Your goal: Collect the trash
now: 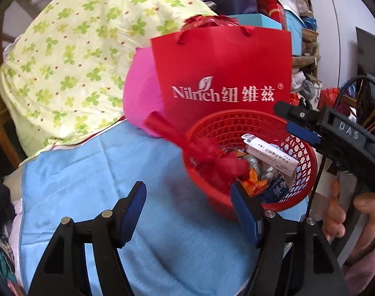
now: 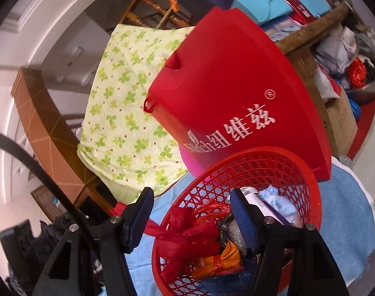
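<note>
A red mesh basket (image 1: 303, 180) (image 2: 308, 182) stands on the blue cloth (image 1: 93, 172). It holds a crumpled red plastic bag (image 1: 212, 157) (image 2: 185, 234), a white box (image 1: 271, 156), an orange wrapper (image 1: 255, 185) (image 2: 219, 261) and other wrappers. My left gripper (image 1: 188, 213) is open and empty, just in front of the basket's near rim. My right gripper (image 2: 192, 219) is open and empty above the basket's left side; it also shows in the left wrist view (image 1: 296, 120).
A red Nilrich paper bag (image 1: 224, 74) (image 2: 236, 98) stands behind the basket. A pink cushion (image 1: 140, 93) and a green clover quilt (image 1: 76, 56) (image 2: 128, 113) lie to the left. Boxes and clutter (image 1: 273, 7) are piled behind.
</note>
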`<action>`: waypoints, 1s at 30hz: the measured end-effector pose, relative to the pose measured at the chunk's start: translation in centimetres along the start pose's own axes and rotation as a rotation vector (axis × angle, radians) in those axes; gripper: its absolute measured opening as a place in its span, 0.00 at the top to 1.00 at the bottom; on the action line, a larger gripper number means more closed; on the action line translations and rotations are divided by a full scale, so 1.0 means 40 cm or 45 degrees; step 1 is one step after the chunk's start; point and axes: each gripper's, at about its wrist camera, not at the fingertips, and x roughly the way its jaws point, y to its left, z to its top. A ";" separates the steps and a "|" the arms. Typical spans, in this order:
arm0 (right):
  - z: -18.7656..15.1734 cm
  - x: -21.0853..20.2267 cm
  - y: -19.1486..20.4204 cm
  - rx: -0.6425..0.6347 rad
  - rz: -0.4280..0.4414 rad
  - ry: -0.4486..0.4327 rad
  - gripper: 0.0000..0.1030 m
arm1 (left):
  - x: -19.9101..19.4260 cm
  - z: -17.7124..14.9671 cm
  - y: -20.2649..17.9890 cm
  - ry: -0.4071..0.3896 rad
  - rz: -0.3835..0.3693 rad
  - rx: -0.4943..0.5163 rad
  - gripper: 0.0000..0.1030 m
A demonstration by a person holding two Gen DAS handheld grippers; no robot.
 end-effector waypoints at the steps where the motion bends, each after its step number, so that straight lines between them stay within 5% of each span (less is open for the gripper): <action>1: -0.004 0.001 0.009 -0.025 -0.005 0.002 0.34 | -0.012 -0.005 0.013 -0.001 0.008 -0.015 0.30; 17: -0.098 -0.015 0.151 -0.404 -0.165 0.013 0.33 | -0.170 -0.028 0.131 -0.060 0.140 -0.139 0.21; 30: -0.150 -0.121 0.303 -0.592 -0.151 0.084 0.31 | -0.271 -0.059 0.205 -0.105 0.188 -0.235 0.15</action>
